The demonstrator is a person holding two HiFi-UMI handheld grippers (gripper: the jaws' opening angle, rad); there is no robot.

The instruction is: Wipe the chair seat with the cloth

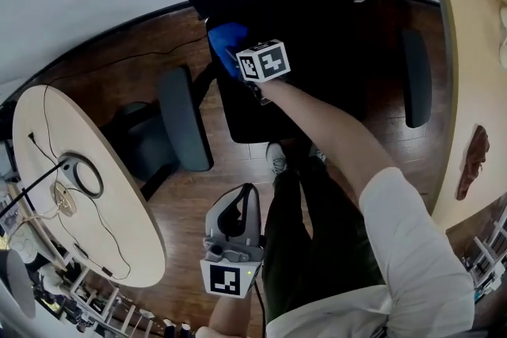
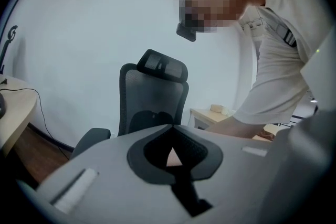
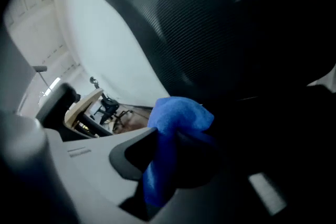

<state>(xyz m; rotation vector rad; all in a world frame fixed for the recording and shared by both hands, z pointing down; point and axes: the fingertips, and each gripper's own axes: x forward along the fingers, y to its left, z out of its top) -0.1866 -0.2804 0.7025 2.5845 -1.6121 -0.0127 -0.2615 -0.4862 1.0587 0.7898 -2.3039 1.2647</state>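
The black office chair seat [image 1: 317, 67] lies straight ahead in the head view, too dark to show detail. A blue cloth [image 1: 225, 39] sits at the seat's far left corner by the backrest, with my right gripper [image 1: 231, 51] shut on it. The right gripper view shows the cloth [image 3: 176, 118] bunched between the jaws of that gripper [image 3: 173, 136], with the mesh backrest [image 3: 210, 23] close behind. Whether the cloth touches the seat I cannot tell. My left gripper [image 1: 238, 200] hangs low beside the person's leg, shut and holding nothing. In its own view this gripper [image 2: 172, 140] faces the chair's back and headrest [image 2: 157, 89].
The chair's armrests [image 1: 184, 119] [image 1: 416, 77] flank the seat. A round wooden table [image 1: 119, 210] with cables and a ring stands at the left. A wooden desk [image 1: 467, 51] runs along the right. The person's legs and shoe [image 1: 277, 158] stand on the wooden floor before the chair.
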